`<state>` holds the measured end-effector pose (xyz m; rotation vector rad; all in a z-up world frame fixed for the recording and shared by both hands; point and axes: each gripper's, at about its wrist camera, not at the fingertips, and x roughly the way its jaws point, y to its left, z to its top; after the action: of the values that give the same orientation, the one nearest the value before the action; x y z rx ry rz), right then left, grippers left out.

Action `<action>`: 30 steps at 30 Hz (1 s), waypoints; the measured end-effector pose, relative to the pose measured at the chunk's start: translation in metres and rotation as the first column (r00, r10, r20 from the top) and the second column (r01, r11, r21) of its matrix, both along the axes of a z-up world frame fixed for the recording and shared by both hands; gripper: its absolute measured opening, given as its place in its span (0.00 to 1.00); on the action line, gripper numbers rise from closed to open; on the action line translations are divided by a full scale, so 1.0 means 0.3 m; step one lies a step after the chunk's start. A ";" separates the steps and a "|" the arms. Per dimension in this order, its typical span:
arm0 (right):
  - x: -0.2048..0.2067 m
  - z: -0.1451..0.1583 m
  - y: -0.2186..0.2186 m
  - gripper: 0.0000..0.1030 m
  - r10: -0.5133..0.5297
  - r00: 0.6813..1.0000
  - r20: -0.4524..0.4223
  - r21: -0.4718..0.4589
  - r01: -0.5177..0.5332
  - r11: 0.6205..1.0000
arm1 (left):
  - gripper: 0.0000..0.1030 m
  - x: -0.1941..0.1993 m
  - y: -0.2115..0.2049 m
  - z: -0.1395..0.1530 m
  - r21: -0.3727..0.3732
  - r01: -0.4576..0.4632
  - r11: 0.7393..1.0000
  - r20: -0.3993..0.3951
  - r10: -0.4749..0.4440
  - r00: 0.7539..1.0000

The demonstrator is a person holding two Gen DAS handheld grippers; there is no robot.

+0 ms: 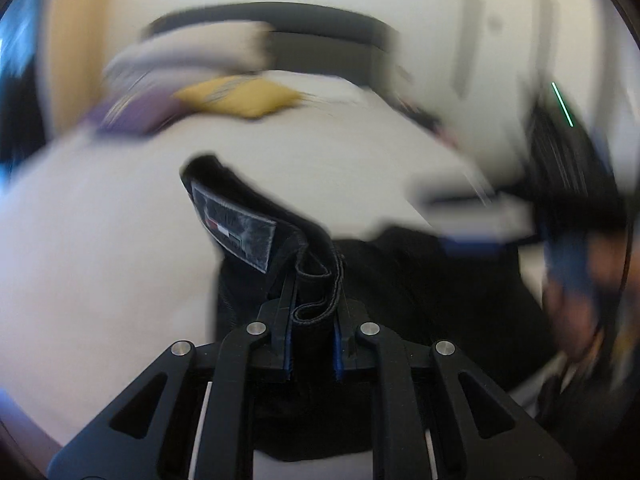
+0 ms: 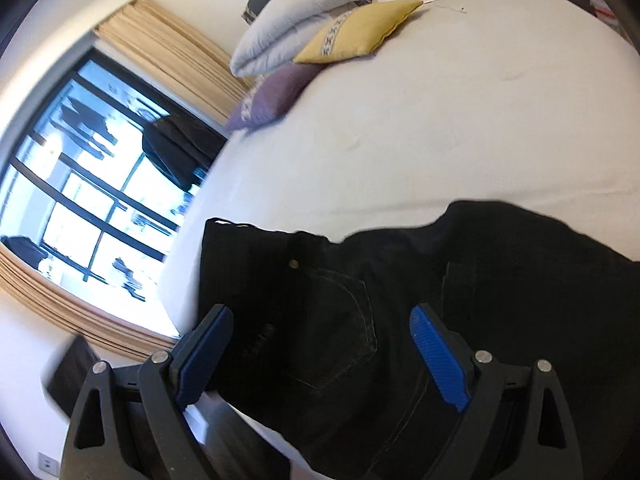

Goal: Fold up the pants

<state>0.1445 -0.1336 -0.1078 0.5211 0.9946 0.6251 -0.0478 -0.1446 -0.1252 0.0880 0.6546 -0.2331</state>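
Note:
Black jeans [image 2: 340,320] lie on the white bed [image 2: 440,120], back pocket facing up, waist toward the window side. My left gripper [image 1: 314,300] is shut on the jeans' waistband [image 1: 312,280], lifting it so the brand label [image 1: 236,228] stands upright. The rest of the jeans [image 1: 420,288] trail to the right in the left wrist view. My right gripper [image 2: 320,356] is open and hovers over the back pocket area with nothing between its blue pads [image 2: 438,360]. The right gripper also shows blurred in the left wrist view [image 1: 480,208].
A yellow cushion [image 2: 360,32], a purple cushion [image 2: 272,96] and a folded grey duvet [image 2: 288,20] lie at the head of the bed. A window [image 2: 92,184] with beige curtains is on the left. The left wrist view is motion-blurred.

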 end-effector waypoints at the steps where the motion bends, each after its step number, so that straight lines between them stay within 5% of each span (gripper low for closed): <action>1: 0.005 0.001 -0.026 0.90 -0.005 1.000 -0.007 0.021 0.005 1.000 | 0.12 0.000 -0.072 -0.027 0.057 0.035 0.998 -0.011 -0.035 0.999; 4: 0.023 -0.025 -0.109 0.90 -0.040 0.998 -0.048 0.048 0.042 0.998 | 0.12 0.013 -0.180 -0.092 0.073 0.079 0.994 -0.062 -0.075 0.995; 12: 0.080 -0.182 -0.152 0.90 -0.006 0.976 -0.216 0.149 0.039 0.988 | 0.12 0.019 -0.273 -0.109 0.164 0.107 0.981 -0.048 -0.101 0.994; 21: 0.161 -0.134 -0.024 0.89 0.120 0.980 -0.161 0.195 -0.088 0.977 | 0.12 0.014 -0.282 -0.111 0.169 0.118 0.978 -0.044 -0.113 0.993; 25: 0.216 -0.126 0.041 0.75 0.160 0.972 -0.173 0.135 -0.137 0.981 | 0.12 0.004 -0.270 -0.112 0.182 0.126 0.975 -0.036 -0.121 0.992; 30: 0.237 -0.136 0.112 0.40 0.231 0.954 -0.192 0.065 -0.222 0.973 | 0.12 0.006 -0.248 -0.123 0.186 0.124 0.975 -0.053 -0.117 0.992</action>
<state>0.2157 -0.1000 -0.1486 0.5177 1.2438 0.8121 -0.0459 -0.2191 -0.1621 0.3064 0.7126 -0.2901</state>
